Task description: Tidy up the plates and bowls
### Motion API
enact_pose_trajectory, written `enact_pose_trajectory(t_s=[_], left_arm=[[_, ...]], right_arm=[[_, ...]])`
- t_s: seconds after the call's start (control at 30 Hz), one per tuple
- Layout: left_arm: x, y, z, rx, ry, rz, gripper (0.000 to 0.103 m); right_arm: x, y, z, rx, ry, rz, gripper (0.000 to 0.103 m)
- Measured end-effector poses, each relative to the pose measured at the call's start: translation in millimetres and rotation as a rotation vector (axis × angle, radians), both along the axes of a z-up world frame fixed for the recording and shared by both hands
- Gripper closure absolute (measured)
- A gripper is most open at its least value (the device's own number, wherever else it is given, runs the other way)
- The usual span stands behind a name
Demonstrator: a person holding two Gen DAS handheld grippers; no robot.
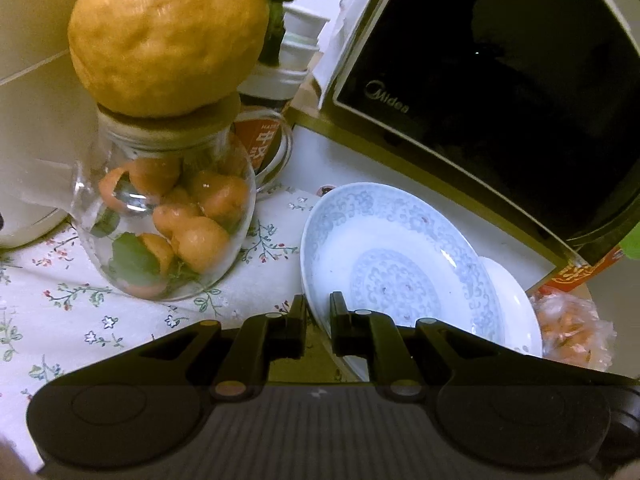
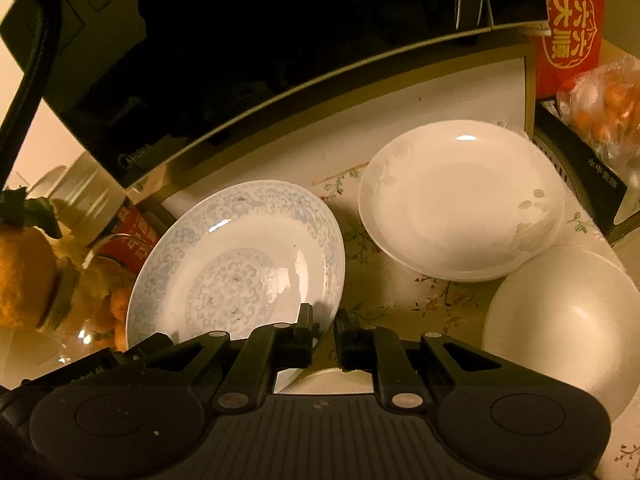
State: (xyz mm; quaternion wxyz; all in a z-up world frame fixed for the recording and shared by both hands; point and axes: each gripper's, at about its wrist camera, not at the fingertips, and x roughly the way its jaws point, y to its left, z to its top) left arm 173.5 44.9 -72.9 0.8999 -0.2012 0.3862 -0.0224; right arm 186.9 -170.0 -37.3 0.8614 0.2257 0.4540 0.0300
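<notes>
A blue-patterned plate (image 1: pixel 400 256) is tilted up off the floral tablecloth, held by both grippers. My left gripper (image 1: pixel 318 308) is shut on its left rim. My right gripper (image 2: pixel 325 320) is shut on its right rim; the plate also shows in the right wrist view (image 2: pixel 236 264). A plain white plate (image 2: pixel 460 200) lies flat to the right, also seen behind the patterned plate in the left wrist view (image 1: pixel 516 304). A white bowl (image 2: pixel 568 320) sits upside down at the right. Something white (image 2: pixel 332 380) lies under my right gripper.
A black microwave (image 1: pixel 500 80) stands close behind the plates. A glass jar of small oranges (image 1: pixel 164 216) with a large yellow fruit (image 1: pixel 168 32) on top is at the left. A red carton (image 2: pixel 570 24) and a bag of oranges (image 2: pixel 604 104) are at the right.
</notes>
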Motion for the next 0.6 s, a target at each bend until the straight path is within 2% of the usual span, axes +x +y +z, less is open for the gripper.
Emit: enact_pose_trajectory(t_s=[0.37, 0.6], left_arm=[[-46, 10, 28, -0.008, -0.012, -0.006, 0.093], [-87, 29, 46, -0.065, 0.022, 0.019, 0.093]], right_arm=[[-28, -8, 30, 0.035, -0.026, 0.006, 0.093], [-65, -7, 54, 0.063, -0.031, 0.019, 0.092]])
